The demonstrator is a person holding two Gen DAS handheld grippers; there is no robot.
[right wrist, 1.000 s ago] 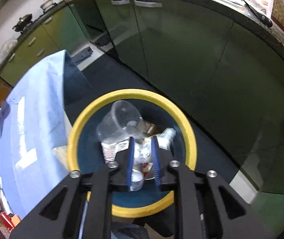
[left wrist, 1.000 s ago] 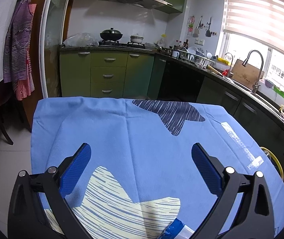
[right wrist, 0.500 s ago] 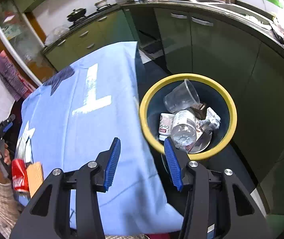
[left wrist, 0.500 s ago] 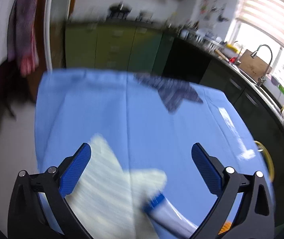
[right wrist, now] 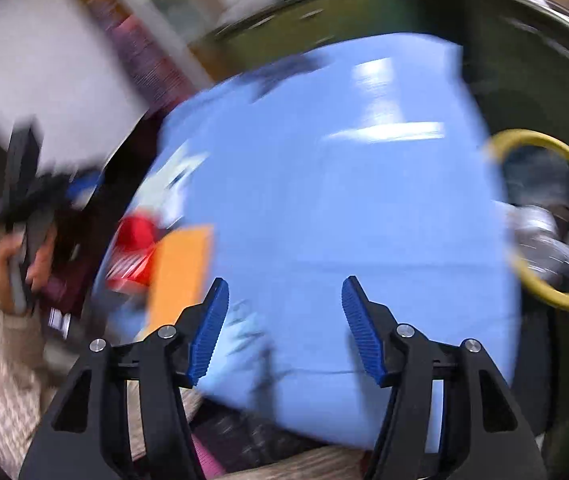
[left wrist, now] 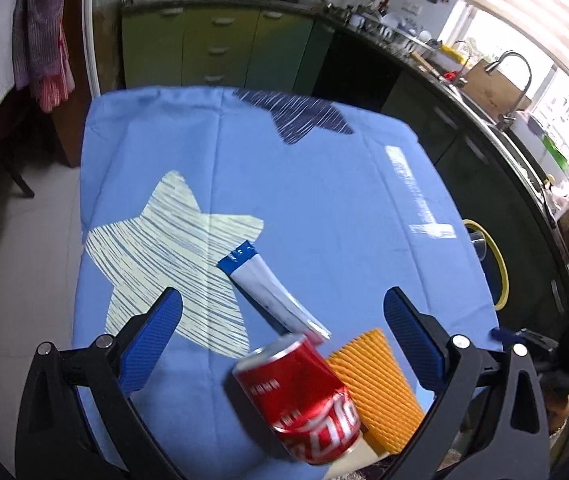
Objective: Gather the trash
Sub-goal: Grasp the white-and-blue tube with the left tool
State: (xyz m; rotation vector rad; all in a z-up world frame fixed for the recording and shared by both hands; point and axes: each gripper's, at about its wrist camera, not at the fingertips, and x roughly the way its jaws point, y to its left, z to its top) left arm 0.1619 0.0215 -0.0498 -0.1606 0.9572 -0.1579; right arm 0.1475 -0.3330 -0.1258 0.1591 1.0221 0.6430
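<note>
In the left wrist view a crushed red cola can (left wrist: 304, 394) lies on the blue tablecloth (left wrist: 324, 200), with an orange ribbed cup (left wrist: 376, 388) beside it on the right and a white and blue tube (left wrist: 264, 284) just beyond. My left gripper (left wrist: 284, 320) is open and empty above them. The right wrist view is blurred. My right gripper (right wrist: 284, 320) is open and empty over the near table edge, with the orange cup (right wrist: 178, 272) and red can (right wrist: 134, 248) to its left. The yellow-rimmed bin (right wrist: 548, 216) of trash sits at right.
The bin's yellow rim (left wrist: 492, 264) shows past the table's right edge. Dark green kitchen cabinets (left wrist: 212, 48) and a counter with a sink (left wrist: 496, 92) run behind and to the right. A chair (left wrist: 0, 152) stands left of the table.
My left gripper pulled back, bringing the tube, can and cup into view. My right gripper released the bottle into the bin, opened, and swung left over the table.
</note>
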